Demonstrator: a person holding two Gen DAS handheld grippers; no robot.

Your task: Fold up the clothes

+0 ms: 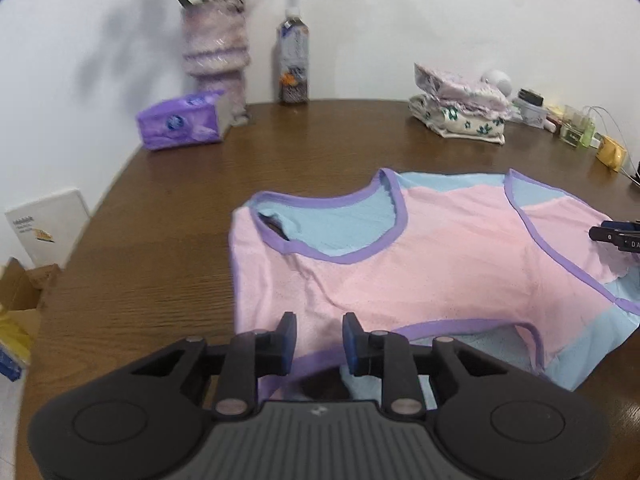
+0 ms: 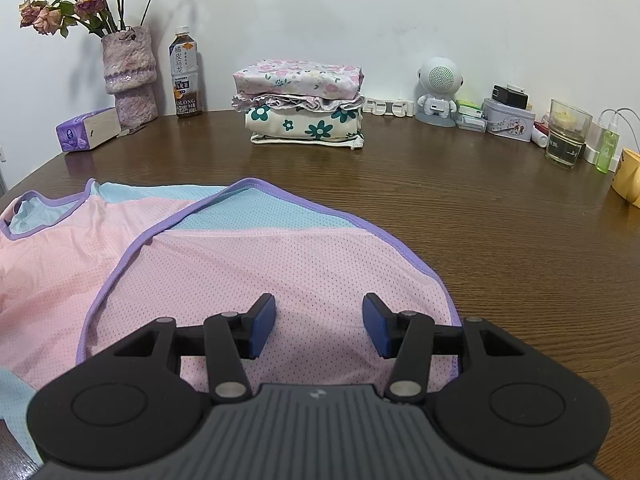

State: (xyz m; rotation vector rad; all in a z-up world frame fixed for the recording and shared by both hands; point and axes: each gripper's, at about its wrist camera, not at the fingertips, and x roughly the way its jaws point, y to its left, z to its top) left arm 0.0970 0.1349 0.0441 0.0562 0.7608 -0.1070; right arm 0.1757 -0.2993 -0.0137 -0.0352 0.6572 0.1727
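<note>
A pink and light-blue sleeveless top (image 1: 420, 264) with purple trim lies spread on the brown table (image 1: 160, 240), neckline toward the wall. My left gripper (image 1: 320, 340) hovers over its near shoulder strap, jaws narrowly apart with pink cloth showing in the gap; the pads do not visibly press on it. In the right wrist view, my right gripper (image 2: 319, 326) stands open over a folded-over pink flap of the top (image 2: 240, 272), nothing pinched. One of the right gripper's fingers (image 1: 616, 236) shows at the top's right side.
A stack of folded floral clothes (image 2: 304, 104) sits at the back by the wall. Vase of flowers (image 2: 128, 72), tea bottle (image 2: 186, 76) and tissue pack (image 2: 86, 130) stand back left. Speaker figure (image 2: 438, 88), tin, glass (image 2: 568, 136) and yellow mug crowd the back right.
</note>
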